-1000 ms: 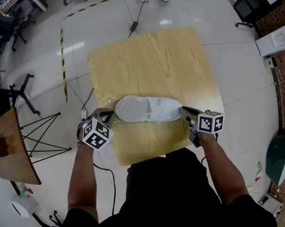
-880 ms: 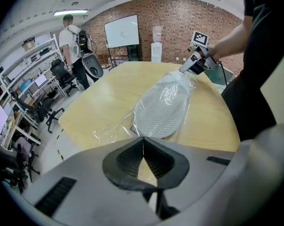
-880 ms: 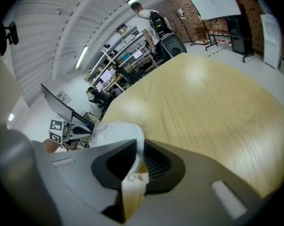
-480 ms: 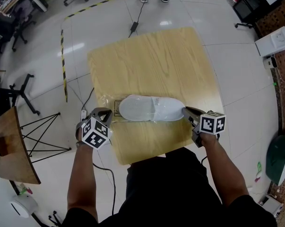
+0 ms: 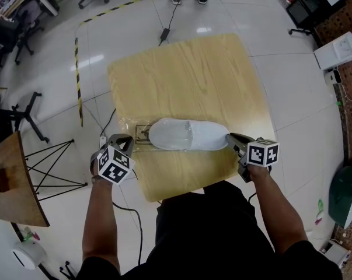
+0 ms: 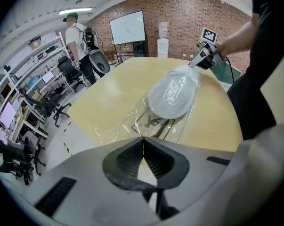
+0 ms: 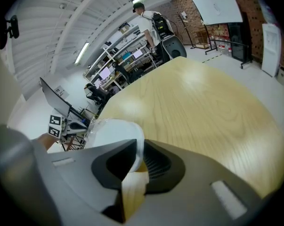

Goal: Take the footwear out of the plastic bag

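Counting: one shoe [image 5: 187, 135], one plastic bag [image 5: 138, 134], one table [image 5: 187, 74], two grippers.

Shoe is white, oval and smooth-looking from above. It sits inside the clear bag, lengthwise across the near part of the wooden table, between the grippers.

Left gripper [image 5: 131, 144]: jaws fully together, pinching the bag's loose film at its left end. Slack film with a dark printed mark lies between that pinch and the shoe.

Right gripper [image 5: 229, 139]: jaws partly apart, clamped on the shoe's right end, film bunched there.

Left gripper view only: wavy ribbed pattern on the shoe's face, and a person [image 6: 76, 36] standing near a whiteboard [image 6: 127, 27].

Right gripper view only: the shoe's white rim between the pads.

Head view only: both arms and the whole bag outline.
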{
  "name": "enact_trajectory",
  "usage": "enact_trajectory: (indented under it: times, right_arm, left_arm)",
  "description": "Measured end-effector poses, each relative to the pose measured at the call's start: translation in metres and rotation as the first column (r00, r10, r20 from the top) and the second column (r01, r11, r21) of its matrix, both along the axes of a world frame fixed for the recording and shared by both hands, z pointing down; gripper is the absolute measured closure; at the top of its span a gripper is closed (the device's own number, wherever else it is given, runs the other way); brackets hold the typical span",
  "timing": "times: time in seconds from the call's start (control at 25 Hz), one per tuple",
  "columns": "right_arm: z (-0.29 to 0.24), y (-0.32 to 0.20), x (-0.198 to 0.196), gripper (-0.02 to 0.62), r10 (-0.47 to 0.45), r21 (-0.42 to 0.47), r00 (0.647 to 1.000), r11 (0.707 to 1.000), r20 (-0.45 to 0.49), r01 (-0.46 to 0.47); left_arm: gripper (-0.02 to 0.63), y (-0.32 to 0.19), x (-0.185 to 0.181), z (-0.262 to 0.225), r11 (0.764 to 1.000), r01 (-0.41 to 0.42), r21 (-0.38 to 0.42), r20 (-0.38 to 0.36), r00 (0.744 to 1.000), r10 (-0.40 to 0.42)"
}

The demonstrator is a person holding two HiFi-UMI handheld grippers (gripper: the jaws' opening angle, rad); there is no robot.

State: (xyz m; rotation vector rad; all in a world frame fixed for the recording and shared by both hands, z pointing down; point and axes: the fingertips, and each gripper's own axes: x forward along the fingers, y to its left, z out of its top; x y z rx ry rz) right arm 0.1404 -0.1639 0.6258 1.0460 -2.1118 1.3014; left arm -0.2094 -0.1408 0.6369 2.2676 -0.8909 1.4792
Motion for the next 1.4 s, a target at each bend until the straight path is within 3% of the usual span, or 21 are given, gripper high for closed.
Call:
enact_trajectory:
  times: [0.68, 1.4]
  right_arm:
    - [0.002, 0.017, -0.001, 0.543, -0.057, 0.011, 0.998, 0.998, -0.038, 0.058]
    - [0.005, 0.028, 0.009, 0.543, -0.092, 0.034, 0.99, 0.995, -0.107, 0.096]
  left_arm:
    - [0.598, 0.02, -0.028, -0.003, 0.997, 0.07, 0.011, 0.052, 0.996, -0.07]
    - [0.598, 0.026, -0.07, -0.017, 0.984, 0.153, 0.09, 0.104, 0.981, -0.162]
